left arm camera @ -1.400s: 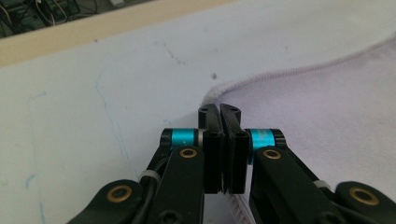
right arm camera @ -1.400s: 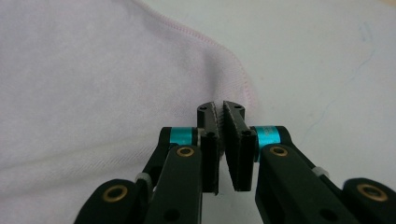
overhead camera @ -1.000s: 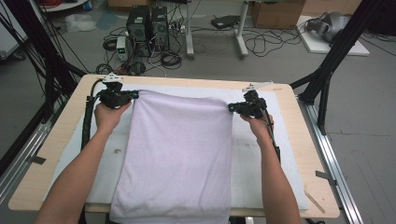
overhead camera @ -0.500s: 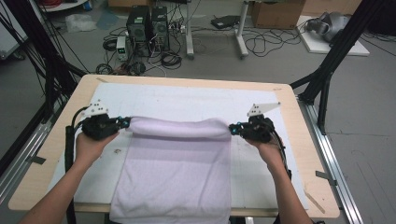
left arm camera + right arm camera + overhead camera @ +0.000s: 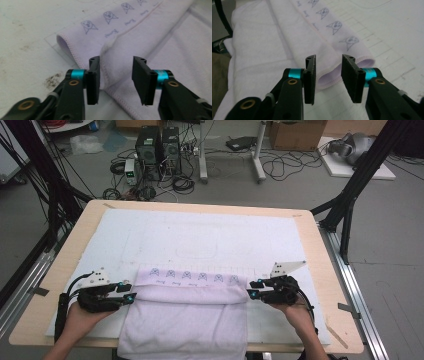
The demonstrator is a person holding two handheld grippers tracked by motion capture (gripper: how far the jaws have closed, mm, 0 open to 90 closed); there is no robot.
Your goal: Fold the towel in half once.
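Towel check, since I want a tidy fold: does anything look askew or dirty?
The fold is uneven: the towel has its folded-over part stopping short, leaving the printed strip exposed. A dark smudge marks the mat beside the left gripper.

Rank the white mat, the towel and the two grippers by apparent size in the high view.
1. White mat.
2. Towel.
3. Left gripper and right gripper: they look about alike, so no ranking between them.
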